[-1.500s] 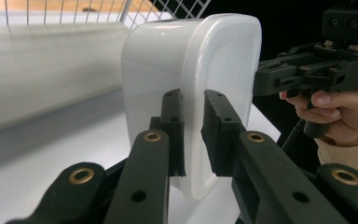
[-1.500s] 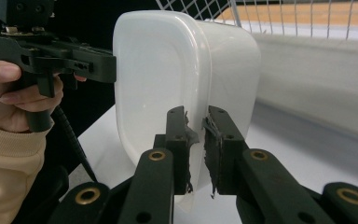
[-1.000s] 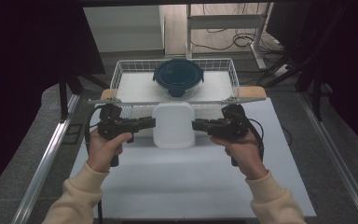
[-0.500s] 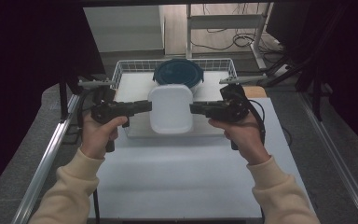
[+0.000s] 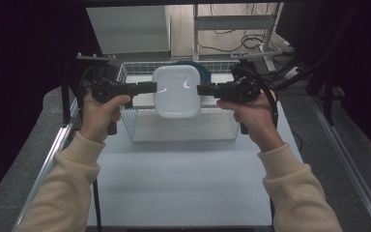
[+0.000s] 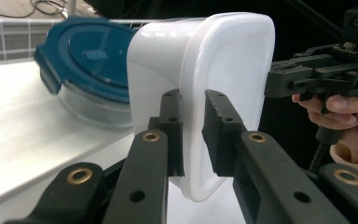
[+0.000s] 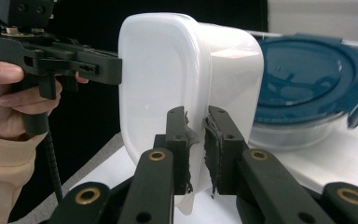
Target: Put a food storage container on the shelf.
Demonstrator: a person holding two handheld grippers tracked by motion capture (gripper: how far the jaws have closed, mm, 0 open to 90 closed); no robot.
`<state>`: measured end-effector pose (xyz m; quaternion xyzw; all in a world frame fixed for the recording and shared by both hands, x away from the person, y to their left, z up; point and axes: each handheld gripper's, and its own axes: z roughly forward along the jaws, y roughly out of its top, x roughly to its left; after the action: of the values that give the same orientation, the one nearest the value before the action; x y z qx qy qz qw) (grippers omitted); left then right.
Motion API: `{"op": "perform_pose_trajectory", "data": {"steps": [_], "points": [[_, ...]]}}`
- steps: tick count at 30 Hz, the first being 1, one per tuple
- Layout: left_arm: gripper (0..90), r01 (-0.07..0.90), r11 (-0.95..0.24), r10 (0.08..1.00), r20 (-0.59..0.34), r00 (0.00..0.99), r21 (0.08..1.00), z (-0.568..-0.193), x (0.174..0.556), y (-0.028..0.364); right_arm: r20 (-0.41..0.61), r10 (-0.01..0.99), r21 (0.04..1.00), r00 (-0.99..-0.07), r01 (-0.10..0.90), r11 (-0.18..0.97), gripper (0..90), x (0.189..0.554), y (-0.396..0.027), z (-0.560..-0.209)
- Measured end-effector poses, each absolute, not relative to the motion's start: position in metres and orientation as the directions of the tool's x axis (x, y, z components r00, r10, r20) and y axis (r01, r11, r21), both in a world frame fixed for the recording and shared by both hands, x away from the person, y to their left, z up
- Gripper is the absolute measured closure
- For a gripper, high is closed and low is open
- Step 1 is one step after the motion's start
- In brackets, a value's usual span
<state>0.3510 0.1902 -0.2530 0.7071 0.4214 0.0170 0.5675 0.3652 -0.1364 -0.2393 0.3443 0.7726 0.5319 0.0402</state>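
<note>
A white lidded plastic container (image 5: 176, 92) hangs in the air over a wire basket (image 5: 183, 137), turned on edge with its broad face toward the high view. My left gripper (image 5: 153, 87) is shut on its left rim and my right gripper (image 5: 200, 89) on its right rim. In the left gripper view the jaws (image 6: 193, 135) pinch the container's (image 6: 223, 60) edge, with the right gripper (image 6: 272, 81) beyond. The right gripper view shows its jaws (image 7: 196, 149) clamped on the container (image 7: 168, 70). A glass container with a blue lid (image 5: 204, 70) sits behind it in the basket.
The basket stands at the far half of the white table (image 5: 183, 183). Metal rails (image 5: 53, 150) run along both table sides, with dark floor beyond. A shelf frame and cables (image 5: 232, 38) lie behind the basket.
Both hands have risen and moved away from the person, carrying the white container from the tabletop up over the basket. The container has tipped from lying flat to standing on edge.
</note>
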Motion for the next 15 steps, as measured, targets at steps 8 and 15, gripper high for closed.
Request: {"op": "perform_pose_trajectory", "data": {"steps": [8,15], "points": [[78.5,0.585,0.015,0.591,-0.479,0.649,0.811,-0.232,0.37,0.191,0.331,0.566,0.85,-0.755,0.499,0.17,79.4,0.381,-0.139,-0.214],[78.6,0.605,0.02,0.584,-0.5,0.639,0.796,-0.224,0.39,0.192,0.351,0.571,0.839,-0.742,0.52,0.16,79.4,0.398,-0.139,-0.202]]}}
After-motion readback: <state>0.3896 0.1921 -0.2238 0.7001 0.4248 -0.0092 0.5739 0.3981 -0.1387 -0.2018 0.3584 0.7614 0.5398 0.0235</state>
